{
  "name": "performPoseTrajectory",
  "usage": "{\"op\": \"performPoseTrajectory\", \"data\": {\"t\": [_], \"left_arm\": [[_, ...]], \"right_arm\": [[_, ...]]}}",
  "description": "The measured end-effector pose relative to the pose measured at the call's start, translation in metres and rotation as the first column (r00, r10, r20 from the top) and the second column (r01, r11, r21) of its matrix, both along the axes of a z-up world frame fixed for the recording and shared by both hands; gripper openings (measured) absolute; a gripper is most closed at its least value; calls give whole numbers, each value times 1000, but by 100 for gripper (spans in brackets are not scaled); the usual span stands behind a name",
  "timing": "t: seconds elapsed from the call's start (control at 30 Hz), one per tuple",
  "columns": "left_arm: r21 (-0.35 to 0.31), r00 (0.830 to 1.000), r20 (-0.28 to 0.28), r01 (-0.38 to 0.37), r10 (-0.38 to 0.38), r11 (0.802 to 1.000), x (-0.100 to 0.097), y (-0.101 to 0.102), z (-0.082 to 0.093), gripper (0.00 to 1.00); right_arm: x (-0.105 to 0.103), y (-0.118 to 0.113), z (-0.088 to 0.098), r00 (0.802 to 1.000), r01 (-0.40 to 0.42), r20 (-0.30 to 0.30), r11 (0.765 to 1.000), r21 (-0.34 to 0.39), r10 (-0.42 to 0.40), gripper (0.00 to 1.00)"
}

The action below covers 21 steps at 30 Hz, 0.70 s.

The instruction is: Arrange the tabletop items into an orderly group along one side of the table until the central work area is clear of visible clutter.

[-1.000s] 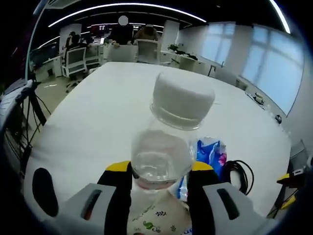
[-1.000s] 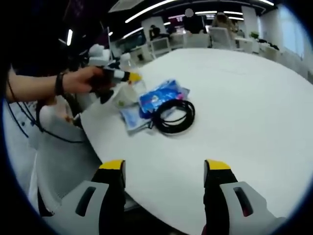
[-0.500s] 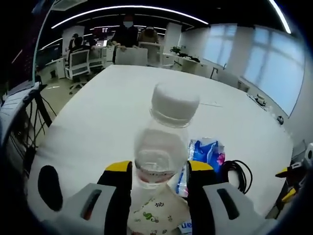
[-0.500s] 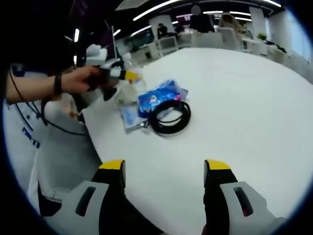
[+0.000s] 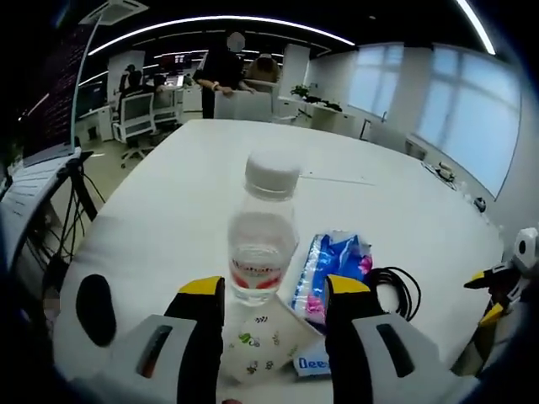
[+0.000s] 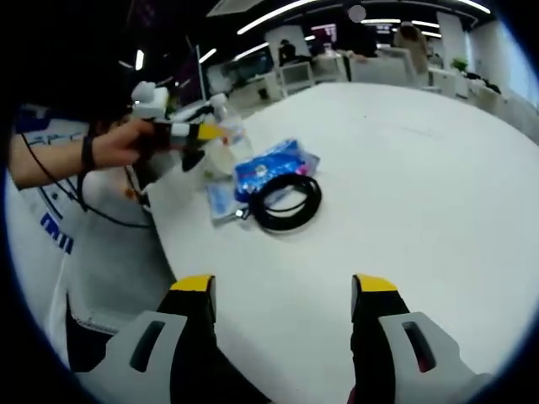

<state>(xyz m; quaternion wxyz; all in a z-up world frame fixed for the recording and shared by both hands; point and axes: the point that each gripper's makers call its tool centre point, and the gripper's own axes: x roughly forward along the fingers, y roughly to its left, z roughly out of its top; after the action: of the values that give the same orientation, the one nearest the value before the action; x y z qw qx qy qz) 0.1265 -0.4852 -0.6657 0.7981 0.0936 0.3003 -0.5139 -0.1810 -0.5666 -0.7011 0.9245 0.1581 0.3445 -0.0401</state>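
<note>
My left gripper (image 5: 269, 295) stood wide behind the upright bottle (image 5: 263, 244) on the counter (image 5: 168, 194); blue packet (image 5: 333, 265) right, cable (image 5: 396, 290) beyond. My right gripper (image 6: 282, 290) was wide, empty.

In your left gripper view, the bottle (image 5: 261, 236) stands upright on the table (image 5: 168, 210), just beyond your spread jaws. A tissue packet (image 5: 261, 358) lies before it, nearest you; the snack packet (image 5: 330, 268) lies just right of the bottle, and the coiled cable (image 5: 396, 290) right of that, near the table edge.
</note>
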Motion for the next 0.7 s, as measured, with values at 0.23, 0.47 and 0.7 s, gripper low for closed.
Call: {"op": "performPoseTrajectory", "data": {"t": [0.23,0.47,0.7], "left_arm": [[-7,1000,-3,11,-11,1000,-26,14,5,46],[13,996,9,89,-89,996,-53,17,1,47],[29,988,22,152,-153,988,-64,17,0,47]], "right_arm": [[-4,0,-4,1000,-20,-10,1000,6,21,64],[0,2,-5,999,-34,-9,999,12,34,64],[8,0,-3,1000,-23,1,1000,9,23,64]]}}
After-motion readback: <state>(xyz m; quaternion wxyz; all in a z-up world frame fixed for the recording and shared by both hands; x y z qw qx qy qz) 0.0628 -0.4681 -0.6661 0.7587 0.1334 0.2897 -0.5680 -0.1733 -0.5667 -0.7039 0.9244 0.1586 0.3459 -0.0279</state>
